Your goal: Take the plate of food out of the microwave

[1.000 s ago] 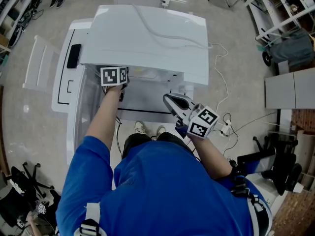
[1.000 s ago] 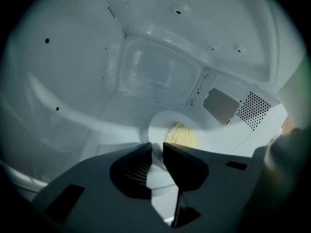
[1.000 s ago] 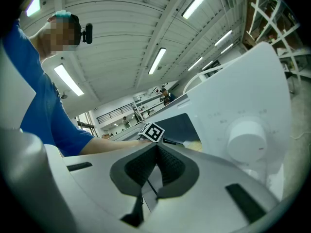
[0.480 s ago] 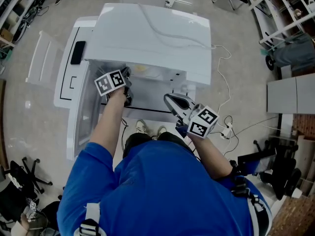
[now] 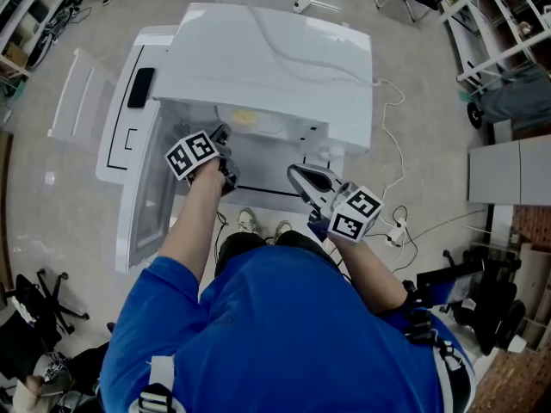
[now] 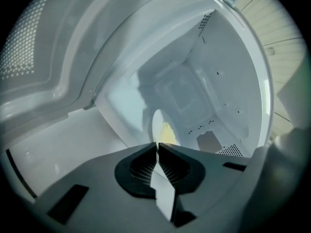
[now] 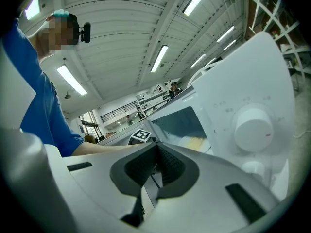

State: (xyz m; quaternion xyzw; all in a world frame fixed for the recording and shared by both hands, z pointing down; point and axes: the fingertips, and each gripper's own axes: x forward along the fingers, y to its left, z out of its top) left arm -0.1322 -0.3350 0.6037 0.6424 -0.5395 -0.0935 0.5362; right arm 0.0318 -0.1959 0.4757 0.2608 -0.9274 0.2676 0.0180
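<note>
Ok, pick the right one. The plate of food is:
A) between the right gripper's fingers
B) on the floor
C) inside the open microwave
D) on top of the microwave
C: the plate of food sits inside the cavity of the microwave, seen through the open front.

- plate (image 6: 162, 129): white, yellow food on it, flat inside the cavity, near the front opening
- microwave (image 5: 267, 58): white, upright, door (image 5: 148, 198) swung fully open
</note>
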